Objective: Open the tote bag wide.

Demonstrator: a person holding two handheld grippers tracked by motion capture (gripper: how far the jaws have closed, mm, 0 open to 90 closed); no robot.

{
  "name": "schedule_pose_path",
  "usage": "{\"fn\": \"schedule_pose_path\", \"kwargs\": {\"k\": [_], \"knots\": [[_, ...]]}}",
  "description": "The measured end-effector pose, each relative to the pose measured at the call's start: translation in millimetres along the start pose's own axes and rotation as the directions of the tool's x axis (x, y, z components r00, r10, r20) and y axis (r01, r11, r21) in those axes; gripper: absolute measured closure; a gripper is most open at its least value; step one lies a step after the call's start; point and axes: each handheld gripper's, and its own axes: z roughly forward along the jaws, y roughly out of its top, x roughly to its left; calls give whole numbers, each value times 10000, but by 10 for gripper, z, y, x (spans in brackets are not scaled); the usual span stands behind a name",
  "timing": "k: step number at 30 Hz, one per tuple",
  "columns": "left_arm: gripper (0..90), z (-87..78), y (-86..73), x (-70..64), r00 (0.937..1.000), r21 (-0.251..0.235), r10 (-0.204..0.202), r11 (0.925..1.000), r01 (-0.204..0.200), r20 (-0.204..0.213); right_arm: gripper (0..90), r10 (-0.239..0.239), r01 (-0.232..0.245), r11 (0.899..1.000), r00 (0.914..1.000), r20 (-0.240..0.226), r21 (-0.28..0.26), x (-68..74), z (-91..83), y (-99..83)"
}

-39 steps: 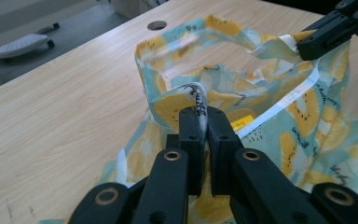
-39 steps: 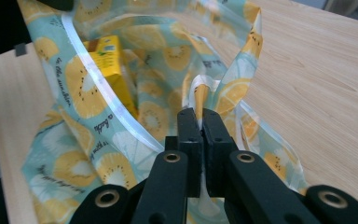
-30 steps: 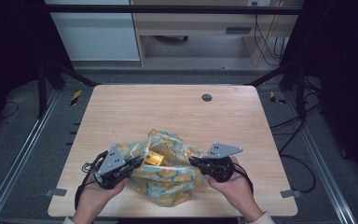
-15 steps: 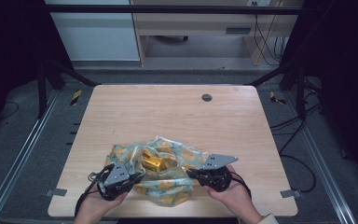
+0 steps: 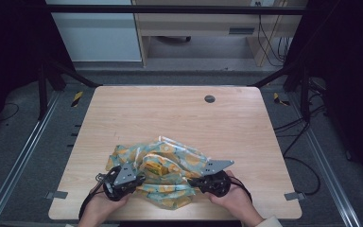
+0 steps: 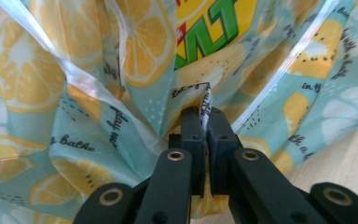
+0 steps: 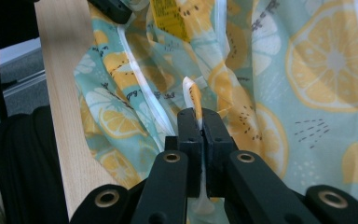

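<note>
Left gripper (image 5: 131, 181) and right gripper (image 5: 199, 181) each clenched on an edge of the lemon-print plastic bag (image 5: 170, 165) at the table's (image 5: 170, 113) near edge, so grasp done; yellow packet (image 5: 153, 166) inside, bag crumpled, straightening or opening likely left.

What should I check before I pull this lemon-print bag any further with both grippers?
1. Left gripper grip: ok. Its jaws are shut on a fold of the lemon-print bag.
2. Right gripper grip: ok. Its jaws pinch a thin edge of the bag, though only a narrow strip is caught.
3. Bag supported: ok. In the high view it lies on the table near the front edge, between the two grippers.
4. Contents: cannot tell. A yellow package shows inside; whether it is secure is unclear.
5. Bag mouth open or closed: cannot tell.
6. Room ahead: ok. The only thing on the far half is a small dark round spot.
</note>
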Motion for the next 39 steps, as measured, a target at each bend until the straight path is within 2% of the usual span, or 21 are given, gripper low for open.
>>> {"fn": "schedule_pose_path", "kwargs": {"k": [12,20,22,25,27,29,32,39], "knots": [[875,113,-45,-1,9998,318,-24,9995,30,-178,888,-204,206,9991,9998,-84,361,-13,53,-35],[870,116,-74,44,9982,264,-578,9980,582,-162,887,-238,234,9988,9997,92,438,-11,73,-32],[870,119,-77,54,9975,275,-658,9974,664,-255,887,-292,275,9980,9992,284,577,-9,95,-25],[865,121,-86,65,9967,326,-723,9968,735,-368,866,-338,320,9979,9990,304,564,1,111,-12],[863,117,-90,75,9961,316,-811,9961,822,-340,814,-357,344,9985,9988,323,417,10,94,3],[866,105,-93,83,9942,153,-1062,9942,1065,-187,731,-491,478,9984,9978,446,305,23,68,25],[867,96,-93,82,9944,171,-1007,9947,1013,-317,608,-529,537,9985,9965,652,-107,42,1,84],[869,86,-91,78,9946,140,-975,9951,980,-360,444,-508,562,9966,9950,862,-605,46,-87,203]]}}
